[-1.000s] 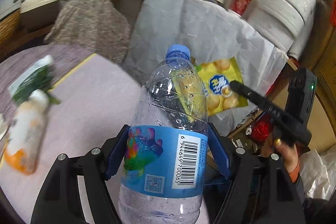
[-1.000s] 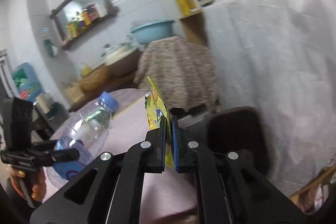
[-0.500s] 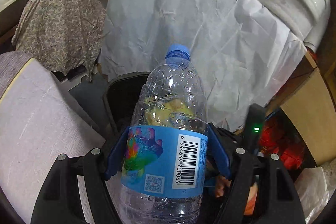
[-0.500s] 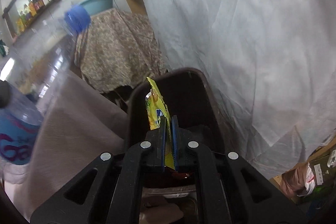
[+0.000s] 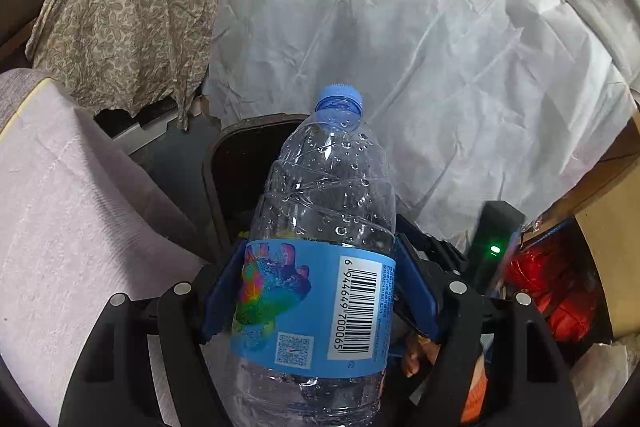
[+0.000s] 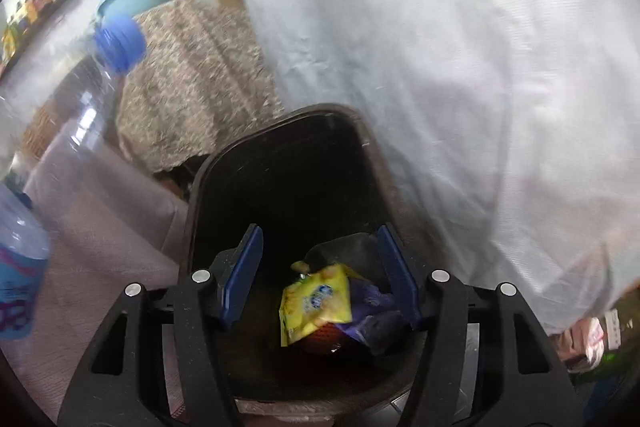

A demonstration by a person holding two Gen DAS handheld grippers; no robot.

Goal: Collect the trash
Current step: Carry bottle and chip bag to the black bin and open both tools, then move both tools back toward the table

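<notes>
My left gripper (image 5: 318, 283) is shut on a clear plastic bottle (image 5: 324, 211) with a blue cap and a blue label, held upright above the near edge of a dark bin (image 5: 240, 163). In the right wrist view my right gripper (image 6: 320, 275) hovers over the same bin (image 6: 288, 163), its jaws opening with nothing pressed between them. A yellow snack packet (image 6: 316, 303) lies loose inside the bin, on top of purple and orange rubbish. The bottle (image 6: 80, 115) shows blurred at the left of that view.
A crumpled white sheet (image 5: 400, 47) hangs right behind the bin. A patterned cloth (image 5: 124, 15) covers something at the left, beside a pale table cover (image 5: 68, 199). Red bags and cardboard (image 5: 560, 291) crowd the right. A person's hand (image 5: 416, 355) holds the other gripper.
The right gripper sank over the bin and opened; the yellow packet dropped from it into the bin. The left gripper carried the bottle from above the table to the bin.
</notes>
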